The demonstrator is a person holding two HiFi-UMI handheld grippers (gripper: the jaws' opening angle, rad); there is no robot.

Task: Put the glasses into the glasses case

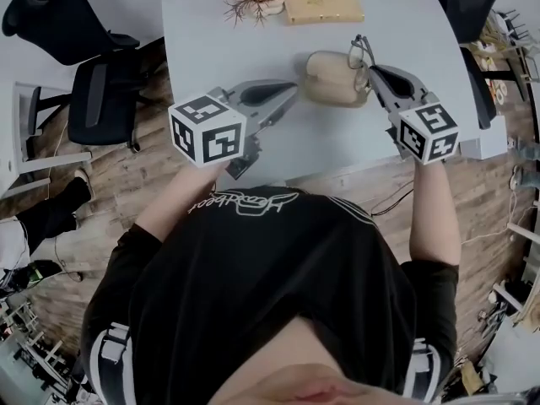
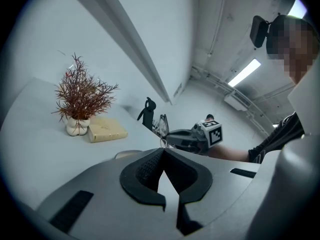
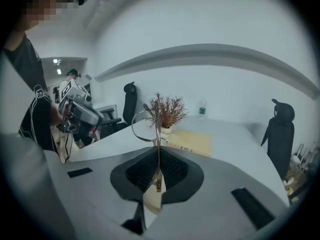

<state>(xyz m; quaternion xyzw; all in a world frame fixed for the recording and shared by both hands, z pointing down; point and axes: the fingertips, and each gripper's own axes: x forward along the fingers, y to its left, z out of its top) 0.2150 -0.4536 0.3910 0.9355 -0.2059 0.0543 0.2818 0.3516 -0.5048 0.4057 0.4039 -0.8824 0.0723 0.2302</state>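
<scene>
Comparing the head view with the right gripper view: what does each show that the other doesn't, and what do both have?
Head view only: the beige glasses case seen whole on the table, the wooden floor, and the right tongs' marker cube. Right gripper view only: the glasses' temple pinched between the closed pads, and a bottle beyond the potted plant; of the case, at most a beige sliver below the tongs. Both: glasses, left tongs, potted plant, tan block.
</scene>
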